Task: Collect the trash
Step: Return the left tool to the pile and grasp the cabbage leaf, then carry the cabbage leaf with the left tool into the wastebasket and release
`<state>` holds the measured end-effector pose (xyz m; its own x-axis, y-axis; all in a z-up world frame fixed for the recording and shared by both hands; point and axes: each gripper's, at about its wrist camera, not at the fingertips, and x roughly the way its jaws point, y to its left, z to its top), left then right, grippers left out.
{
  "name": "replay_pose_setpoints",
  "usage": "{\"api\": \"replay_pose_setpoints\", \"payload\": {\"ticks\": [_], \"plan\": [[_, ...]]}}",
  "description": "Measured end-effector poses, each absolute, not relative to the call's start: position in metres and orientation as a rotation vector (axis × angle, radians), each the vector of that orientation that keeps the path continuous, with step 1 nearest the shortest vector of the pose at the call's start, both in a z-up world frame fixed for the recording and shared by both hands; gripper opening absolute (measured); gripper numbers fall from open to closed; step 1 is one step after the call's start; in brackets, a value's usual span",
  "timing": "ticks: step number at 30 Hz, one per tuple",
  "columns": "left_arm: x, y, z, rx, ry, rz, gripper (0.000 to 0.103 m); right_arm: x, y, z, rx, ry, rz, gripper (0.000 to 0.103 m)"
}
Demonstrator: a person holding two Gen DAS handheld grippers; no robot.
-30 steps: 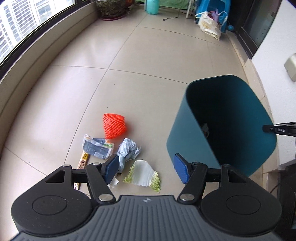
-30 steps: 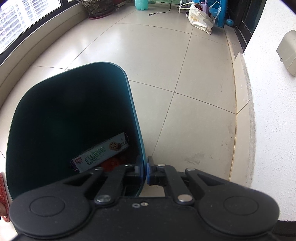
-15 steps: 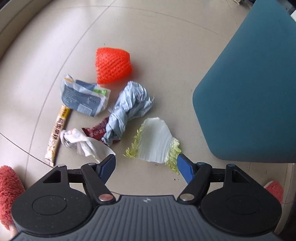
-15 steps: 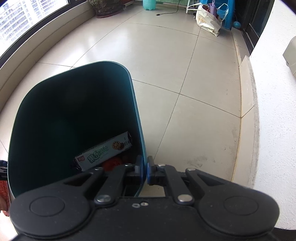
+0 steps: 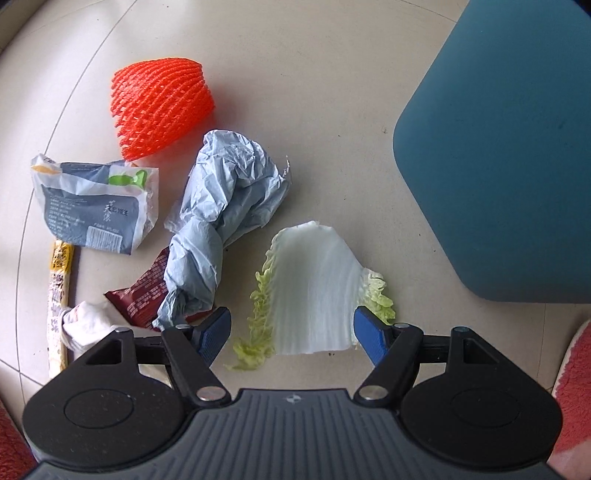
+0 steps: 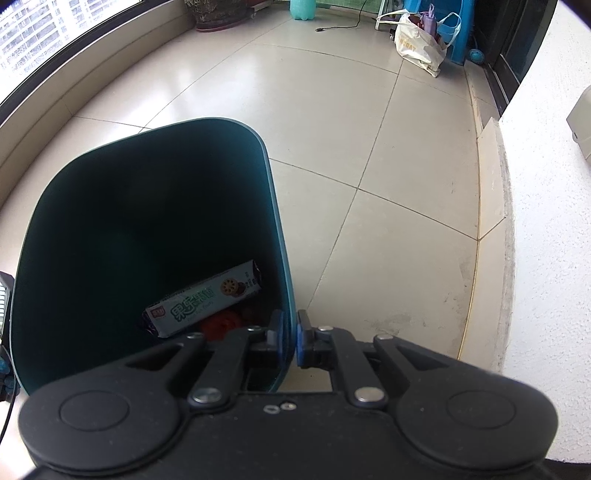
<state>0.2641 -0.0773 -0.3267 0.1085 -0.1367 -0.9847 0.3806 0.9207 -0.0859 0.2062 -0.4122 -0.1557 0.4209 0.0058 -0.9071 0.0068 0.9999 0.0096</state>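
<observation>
In the left wrist view my left gripper (image 5: 292,329) is open, low over the floor, its blue pads on either side of a cabbage leaf (image 5: 314,291). Left of it lie a crumpled grey-blue bag (image 5: 225,214), an orange foam net (image 5: 160,107), a grey snack pouch (image 5: 92,206), a dark red wrapper (image 5: 147,291), a white tissue (image 5: 85,323) and a yellow stick wrapper (image 5: 59,291). The teal trash bin (image 5: 509,155) stands at right. My right gripper (image 6: 289,339) is shut on the bin's rim (image 6: 286,295); a cookie pack (image 6: 203,304) lies inside.
Beige tiled floor (image 6: 332,122) with a curved window wall at left and a white wall (image 6: 546,221) at right. A shopping bag (image 6: 417,46), blue stool and a plant pot (image 6: 218,14) stand far back. Red slippers (image 5: 572,387) show at the frame edges.
My left gripper has dropped towards the floor and closed in on the cabbage leaf, which now lies between its open pads. The right gripper keeps its hold on the bin rim.
</observation>
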Motion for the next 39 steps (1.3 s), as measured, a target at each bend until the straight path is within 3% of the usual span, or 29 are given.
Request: {"api": "replay_pose_setpoints", "payload": {"ticks": [8, 10, 14, 18, 27, 39], "plan": [[0.271, -0.083, -0.352, 0.264, 1.405, -0.363, 0.072, 0.210, -0.411, -0.162, 0.008, 1.148, -0.002, 0.007], [0.269, -0.084, -0.351, 0.253, 1.396, -0.367, 0.066, 0.210, -0.410, -0.164, 0.002, 1.148, -0.004, 0.007], [0.265, -0.085, -0.344, 0.223, 1.377, -0.370, 0.031, 0.210, -0.410, -0.165, 0.002, 1.147, -0.007, 0.008], [0.252, -0.085, -0.333, 0.217, 1.343, -0.311, 0.016, 0.211, -0.410, -0.165, 0.005, 1.147, -0.009, 0.008], [0.240, -0.090, -0.303, 0.230, 1.305, -0.238, 0.006, 0.207, -0.412, -0.163, 0.019, 1.128, -0.008, 0.008], [0.239, -0.085, -0.246, 0.114, 1.280, -0.184, 0.004, 0.206, -0.418, -0.162, 0.045, 1.119, -0.002, 0.007]]}}
